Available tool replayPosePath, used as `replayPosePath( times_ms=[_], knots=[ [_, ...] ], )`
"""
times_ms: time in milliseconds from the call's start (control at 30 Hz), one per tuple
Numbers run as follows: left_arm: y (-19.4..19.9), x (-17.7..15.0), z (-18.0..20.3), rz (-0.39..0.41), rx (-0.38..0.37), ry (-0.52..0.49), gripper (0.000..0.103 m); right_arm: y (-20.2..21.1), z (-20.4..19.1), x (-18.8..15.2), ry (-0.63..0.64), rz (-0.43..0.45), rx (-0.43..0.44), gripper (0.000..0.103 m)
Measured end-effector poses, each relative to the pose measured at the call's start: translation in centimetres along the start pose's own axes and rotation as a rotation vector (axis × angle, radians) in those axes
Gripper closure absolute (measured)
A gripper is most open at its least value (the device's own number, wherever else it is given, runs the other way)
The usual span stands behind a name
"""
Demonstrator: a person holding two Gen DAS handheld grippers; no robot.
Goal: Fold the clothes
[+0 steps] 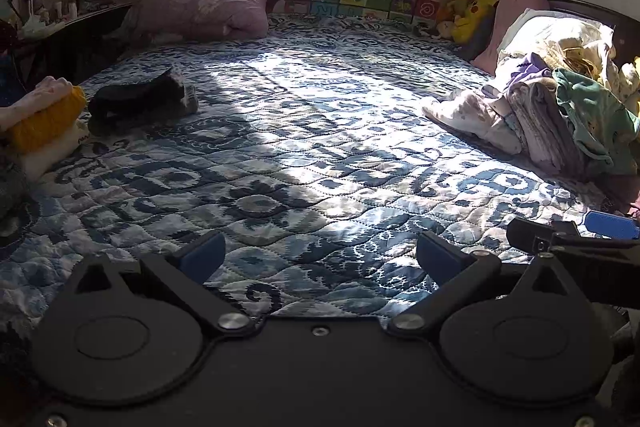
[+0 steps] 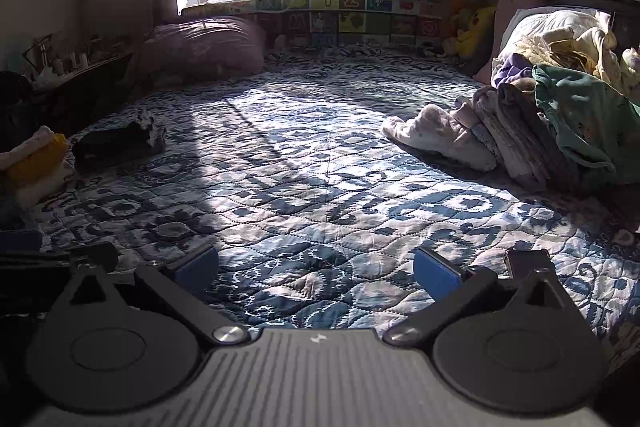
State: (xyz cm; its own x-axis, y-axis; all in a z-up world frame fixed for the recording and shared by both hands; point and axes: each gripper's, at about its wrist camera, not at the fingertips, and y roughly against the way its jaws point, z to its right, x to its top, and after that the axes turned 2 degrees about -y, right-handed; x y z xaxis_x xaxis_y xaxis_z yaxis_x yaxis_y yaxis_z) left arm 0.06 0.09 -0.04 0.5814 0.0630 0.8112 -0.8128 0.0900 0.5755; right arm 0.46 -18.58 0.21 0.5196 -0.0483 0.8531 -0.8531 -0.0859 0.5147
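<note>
both grippers, left gripper [image 1: 320, 259] and right gripper [image 2: 316, 269], hover wide and hold nothing over the bare bed [image 1: 304, 147] middle, likely kept as folding space. loose clothes pile [image 1: 560, 115] at 2 o'clock, neat stack [image 1: 44, 119] at 9 o'clock, seemingly sorted apart.

Cut off at the left edge of the left wrist view: folded stack [image 1: 38, 123]. Clipped at right edge: clothes pile [image 1: 560, 115]. Too small and dim to identify, upper left: shelf clutter [image 1: 60, 7].
</note>
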Motion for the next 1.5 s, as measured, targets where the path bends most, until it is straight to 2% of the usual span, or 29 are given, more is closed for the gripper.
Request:
replayPosePath(
  times_ms=[100,200,333,500,667,733,833,933,1133,1233,1333,1433,1500],
  knots=[
    [-0.2,0.1,-0.4,-0.006,-0.011,-0.021,0.0,0.3,0.0,0.1,-0.001,0.001,0.006,0.0],
    [1.1,0.2,-0.3,0.041,0.027,-0.054,0.0,0.6,0.0,0.2,-0.003,0.003,0.012,0.0],
    [1.7,0.5,1.1,0.045,0.067,-0.077,0.0,1.1,0.1,0.4,-0.004,0.004,0.019,0.0],
    [2.2,0.2,0.9,0.065,0.029,-0.042,0.0,1.6,0.0,0.6,-0.002,0.012,0.021,0.0],
    [2.4,0.2,1.2,0.097,0.047,-0.038,0.0,1.9,0.3,0.7,0.0,0.023,0.025,0.0],
    [2.1,0.4,0.9,0.048,0.019,-0.018,0.0,2.0,0.3,0.8,-0.007,0.025,0.028,0.0],
    [2.2,0.7,0.6,0.053,0.036,-0.006,0.0,2.1,0.1,0.9,0.001,0.033,0.018,0.0],
    [2.4,0.8,0.2,0.068,-0.004,0.015,0.0,2.0,-0.1,0.9,0.008,0.035,0.017,0.0],
    [1.8,0.6,0.4,0.072,-0.008,-0.005,0.0,1.7,-0.3,0.7,0.018,0.034,-0.003,0.0],
    [1.5,0.6,0.0,0.067,-0.035,0.003,0.0,1.4,-0.2,0.6,0.016,0.026,-0.014,0.0],
    [1.1,0.4,0.1,0.063,-0.023,-0.015,0.0,1.0,-0.2,0.4,0.016,0.02,-0.029,0.0],
    [0.9,0.2,-0.2,0.084,-0.03,0.007,0.0,0.7,-0.3,0.2,0.018,0.012,-0.039,0.0],
    [0.3,0.2,-0.6,0.069,-0.05,0.03,0.0,0.4,-0.4,0.1,0.021,0.006,-0.045,0.0]
  ],
)
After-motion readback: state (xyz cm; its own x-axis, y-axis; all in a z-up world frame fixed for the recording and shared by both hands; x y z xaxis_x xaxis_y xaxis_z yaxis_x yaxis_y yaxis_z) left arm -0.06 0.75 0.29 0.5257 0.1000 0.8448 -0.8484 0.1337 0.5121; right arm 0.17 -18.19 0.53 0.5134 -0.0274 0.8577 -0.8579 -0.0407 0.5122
